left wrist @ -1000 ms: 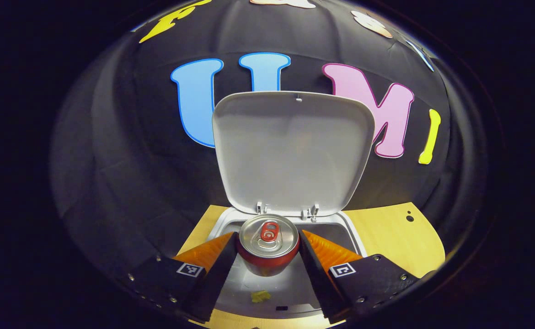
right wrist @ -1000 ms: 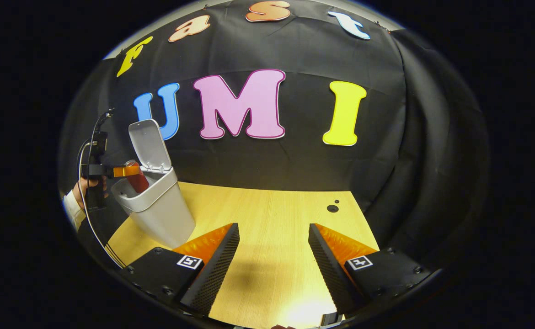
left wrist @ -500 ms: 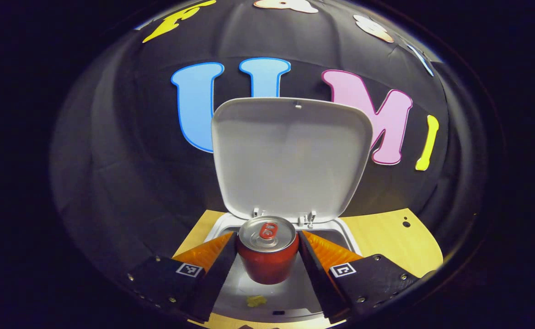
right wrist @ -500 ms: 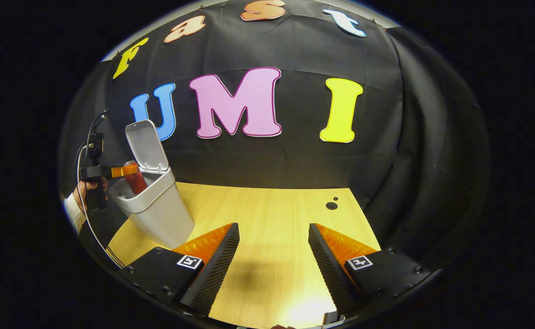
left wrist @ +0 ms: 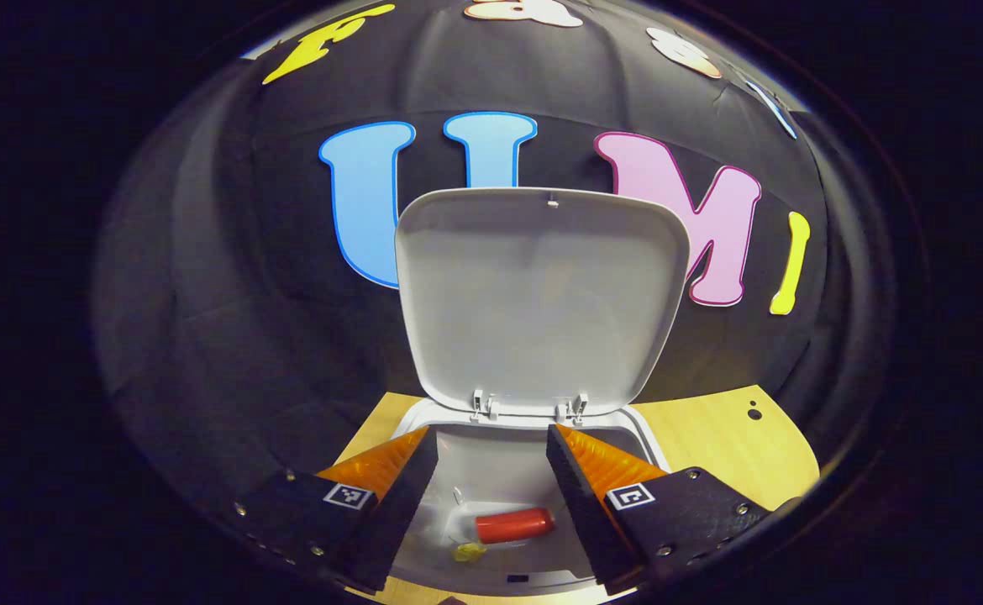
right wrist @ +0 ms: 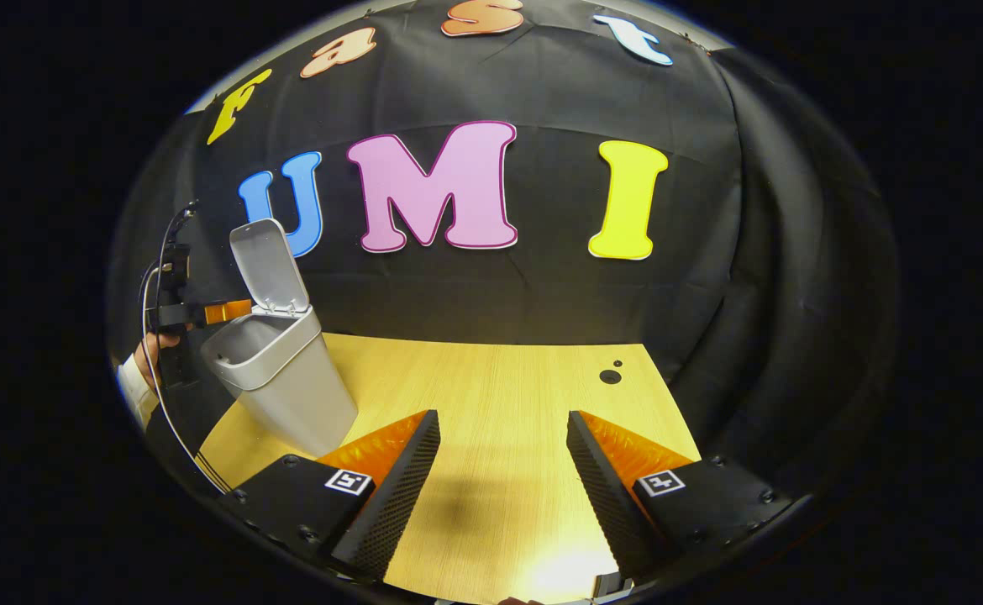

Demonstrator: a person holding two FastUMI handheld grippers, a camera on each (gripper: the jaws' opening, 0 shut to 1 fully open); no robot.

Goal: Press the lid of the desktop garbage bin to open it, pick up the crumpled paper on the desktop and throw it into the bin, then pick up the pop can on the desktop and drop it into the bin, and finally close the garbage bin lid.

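With the pop can (left wrist: 514, 525) lying on its side at the bottom of the garbage bin (left wrist: 491, 458), beside the crumpled paper (left wrist: 468, 551), only the lid (left wrist: 542, 294) left to deal with. Stands upright on two hinges at the bin's back edge, thin stiff plastic, probably light and quick to swing; smooth surface, likely slippery under a fingertip. Best pushed near the top free edge, not pinched, and eased down rather than slapped. Left gripper (left wrist: 487, 470) hovers over the bin mouth, jaws wide apart, holding nothing. Right gripper (right wrist: 500, 470) low over the bench (right wrist: 500, 395), jaws likewise spread and empty, well apart from the bin. Booth wall close behind the lid, so little room to reach round the back; front and top approach free. Bin near the bench's left edge in the right gripper view, so a hard shove might slide or tip it.
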